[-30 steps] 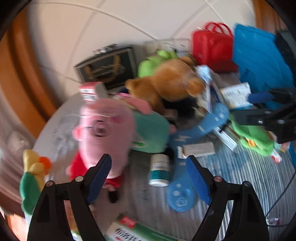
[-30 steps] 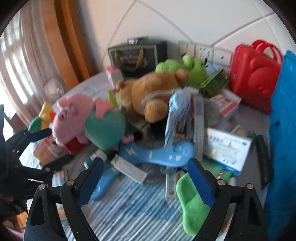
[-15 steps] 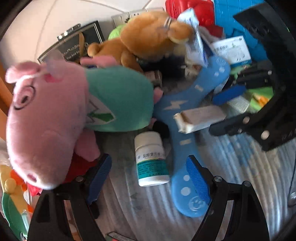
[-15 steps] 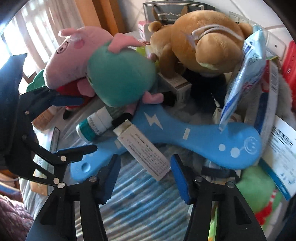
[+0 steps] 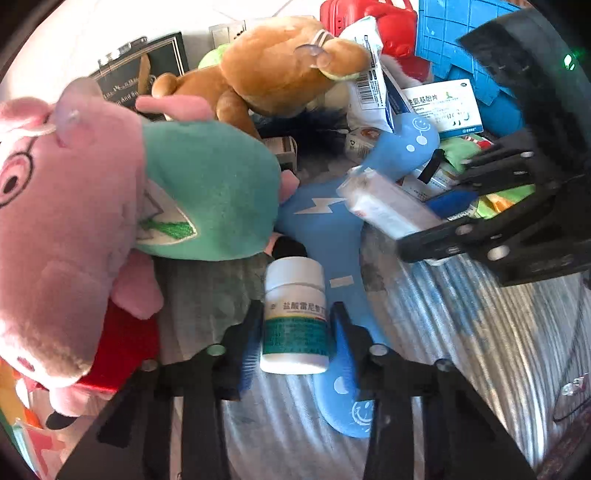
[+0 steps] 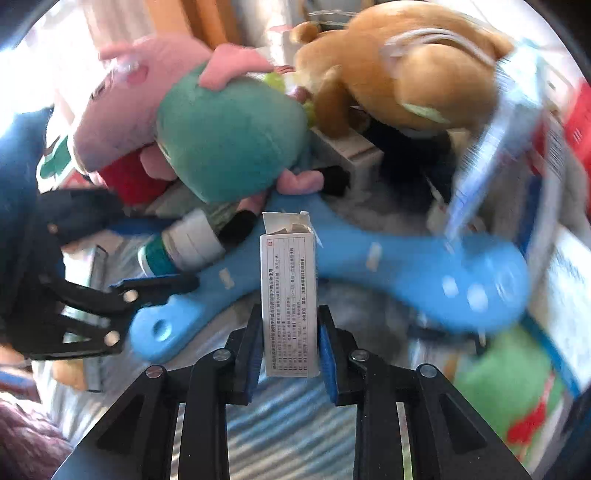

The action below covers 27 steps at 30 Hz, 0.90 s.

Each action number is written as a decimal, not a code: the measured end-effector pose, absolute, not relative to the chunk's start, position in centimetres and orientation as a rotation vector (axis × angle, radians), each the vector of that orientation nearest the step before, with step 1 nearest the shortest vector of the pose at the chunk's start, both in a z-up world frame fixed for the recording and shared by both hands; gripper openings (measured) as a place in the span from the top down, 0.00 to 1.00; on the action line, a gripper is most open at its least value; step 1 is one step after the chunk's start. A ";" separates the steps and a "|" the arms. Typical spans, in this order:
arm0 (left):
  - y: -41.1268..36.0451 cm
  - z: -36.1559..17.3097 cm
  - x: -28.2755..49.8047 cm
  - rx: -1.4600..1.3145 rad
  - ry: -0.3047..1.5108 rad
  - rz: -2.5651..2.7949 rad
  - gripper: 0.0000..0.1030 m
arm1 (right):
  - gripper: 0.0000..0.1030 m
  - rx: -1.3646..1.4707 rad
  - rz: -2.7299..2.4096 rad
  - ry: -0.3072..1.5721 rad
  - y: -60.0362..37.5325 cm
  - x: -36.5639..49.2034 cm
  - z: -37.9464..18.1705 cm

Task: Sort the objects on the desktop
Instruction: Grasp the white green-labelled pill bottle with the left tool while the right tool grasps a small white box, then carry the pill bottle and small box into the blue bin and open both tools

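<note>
In the left wrist view a white pill bottle (image 5: 295, 291) with a green label lies on the striped cloth, and my left gripper (image 5: 295, 321) is shut on its sides. The right wrist view shows a narrow white medicine box (image 6: 288, 273) between the blue pads of my right gripper (image 6: 289, 325). Those jaws are closing and the pads press on the box. The box (image 5: 384, 206) lies across a long blue toy (image 5: 325, 225). The bottle (image 6: 184, 243) in the left gripper's fingers (image 6: 155, 282) also shows from the right.
A pink pig plush in a teal shirt (image 5: 110, 192) lies close on the left. A brown bear plush (image 5: 280, 74) sits behind. A blue-and-white medicine box (image 5: 443, 107), a red bag (image 5: 369, 18) and a blue basket (image 5: 461, 33) crowd the back right. Striped cloth (image 5: 461, 350) covers the table.
Both grippers came down into the pile and went from wide open to shut. The left closed on the pill bottle, the right on the white box.
</note>
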<state>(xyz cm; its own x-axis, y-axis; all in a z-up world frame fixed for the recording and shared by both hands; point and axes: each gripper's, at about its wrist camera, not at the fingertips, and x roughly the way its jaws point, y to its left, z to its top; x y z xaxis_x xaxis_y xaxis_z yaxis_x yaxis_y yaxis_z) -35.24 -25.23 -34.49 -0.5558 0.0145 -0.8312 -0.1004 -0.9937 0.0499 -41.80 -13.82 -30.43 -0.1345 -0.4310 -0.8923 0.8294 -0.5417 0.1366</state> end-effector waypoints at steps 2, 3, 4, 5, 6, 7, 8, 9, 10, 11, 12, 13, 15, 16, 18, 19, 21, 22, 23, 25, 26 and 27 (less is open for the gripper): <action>-25.6 -34.5 -35.2 -1.457 0.102 2.706 0.67 | 0.74 1.269 -1.824 0.435 -12.6 -41.6 -29.9; -25.9 -34.5 -35.2 -1.466 0.071 2.704 0.67 | 0.74 1.287 -1.833 0.409 -12.1 -41.5 -29.6; -26.3 -34.6 -35.0 -1.469 0.049 2.701 0.67 | 0.74 1.300 -1.841 0.388 -11.6 -41.4 -29.4; -26.3 -34.5 -35.0 -1.472 0.052 2.702 0.67 | 0.74 1.302 -1.852 0.375 -11.1 -41.3 -29.2; -26.3 -34.4 -35.1 -1.473 0.063 2.703 0.67 | 0.74 1.299 -1.865 0.373 -10.8 -41.2 -28.9; -26.2 -34.2 -35.0 -1.464 0.064 2.705 0.68 | 0.74 1.297 -1.877 0.374 -10.6 -41.1 -28.7; -26.0 -33.7 -34.8 -1.442 0.061 2.709 0.68 | 0.74 1.294 -1.888 0.372 -10.4 -41.0 -28.5; -25.8 -33.1 -34.7 -1.418 0.066 2.717 0.68 | 0.74 1.289 -1.898 0.369 -10.3 -40.8 -28.3; -25.8 -32.8 -34.1 -1.398 0.074 2.722 0.68 | 0.74 1.282 -1.908 0.368 -10.2 -40.7 -28.0; -25.6 -32.1 -34.1 -1.376 0.082 2.728 0.68 | 0.74 1.273 -1.917 0.368 -10.1 -40.4 -27.6; -25.5 -31.4 -34.2 -1.354 0.092 2.736 0.68 | 0.74 1.266 -1.923 0.368 -10.0 -40.0 -27.3; -25.2 -30.8 -34.0 -1.337 0.100 2.743 0.68 | 0.74 1.259 -1.931 0.370 -9.9 -39.8 -26.9; -24.7 -29.8 -34.1 -1.300 0.113 2.758 0.68 | 0.74 1.239 -1.951 0.369 -9.6 -39.3 -25.9; -24.3 -29.0 -33.9 -1.278 0.120 2.767 0.68 | 0.74 1.229 -1.961 0.368 -9.4 -39.1 -25.5; -23.9 -27.7 -33.6 -1.242 0.142 2.784 0.68 | 0.74 1.208 -1.992 0.365 -8.9 -38.5 -24.6; -23.8 -26.9 -33.1 -1.223 0.159 2.793 0.68 | 0.74 1.201 -2.008 0.362 -8.9 -38.0 -24.4; -23.4 -25.6 -32.5 -1.189 0.180 2.810 0.68 | 0.74 1.178 -2.049 0.350 -7.7 -37.7 -23.0; -23.1 -24.9 -32.1 -1.170 0.189 2.820 0.68 | 0.74 1.164 -2.072 0.345 -7.5 -37.3 -22.4; -22.9 -24.1 -31.8 -1.150 0.194 2.827 0.68 | 0.74 1.149 -2.098 0.341 -7.1 -36.7 -21.6; -22.0 -22.3 -31.0 -1.092 0.208 2.836 0.68 | 0.74 1.112 -2.156 0.331 -5.5 -35.6 -19.3; -21.5 -21.4 -30.7 -1.057 0.217 2.833 0.68 | 0.74 1.092 -2.187 0.322 -5.0 -34.8 -18.3; -20.9 -20.4 -30.6 -1.025 0.230 2.833 0.68 | 0.74 1.073 -2.220 0.313 -4.6 -34.5 -17.1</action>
<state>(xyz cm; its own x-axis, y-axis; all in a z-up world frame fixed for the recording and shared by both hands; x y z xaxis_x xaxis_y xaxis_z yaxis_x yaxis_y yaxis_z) -30.61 -20.92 -20.40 -0.7636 0.0613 -0.6428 -0.1643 -0.9812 0.1016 -34.47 -4.55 -17.08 -0.4580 -0.4476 -0.7681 0.6425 -0.7638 0.0620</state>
